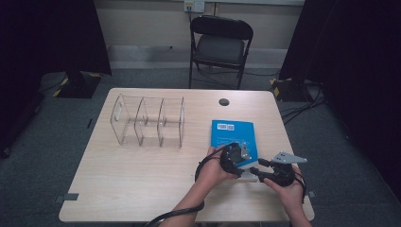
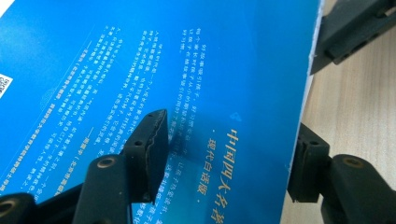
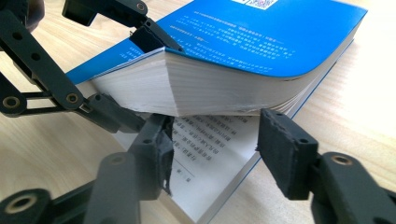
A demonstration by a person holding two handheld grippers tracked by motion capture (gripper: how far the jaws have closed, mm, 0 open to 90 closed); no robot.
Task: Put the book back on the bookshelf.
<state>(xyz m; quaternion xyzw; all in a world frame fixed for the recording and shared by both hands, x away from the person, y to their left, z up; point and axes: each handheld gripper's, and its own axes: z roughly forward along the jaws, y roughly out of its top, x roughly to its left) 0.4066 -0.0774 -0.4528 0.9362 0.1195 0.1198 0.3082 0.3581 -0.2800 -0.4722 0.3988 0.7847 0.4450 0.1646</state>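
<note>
In the right gripper view, the right gripper shows two black jaws with rough, matt pads at the bottom of the frame; they stand apart, one on each side of the lifted corner of the thick blue paperback book, and the pads do not press on it, so this gripper is open. Above them the glossy blue cover and a thick block of white pages bend upward in a smooth curve, and under this block a flat printed page lies open. At the upper left of the same frame, the left gripper has one jaw on top of the cover and one under the raised pages; it holds this block of pages lifted. In the left gripper view, one serrated black jaw lies over the shiny cover with its yellow and white print, and the other jaw stands at the cover's white edge in the lower right. In the high view, both hands are at the lower right of the frame, and the book lies flat on the pale wooden table just beyond them. Farther off, in the upper left part of the table, stands a clear plastic organizer with three compartments. Behind the table is a black folding chair.
</note>
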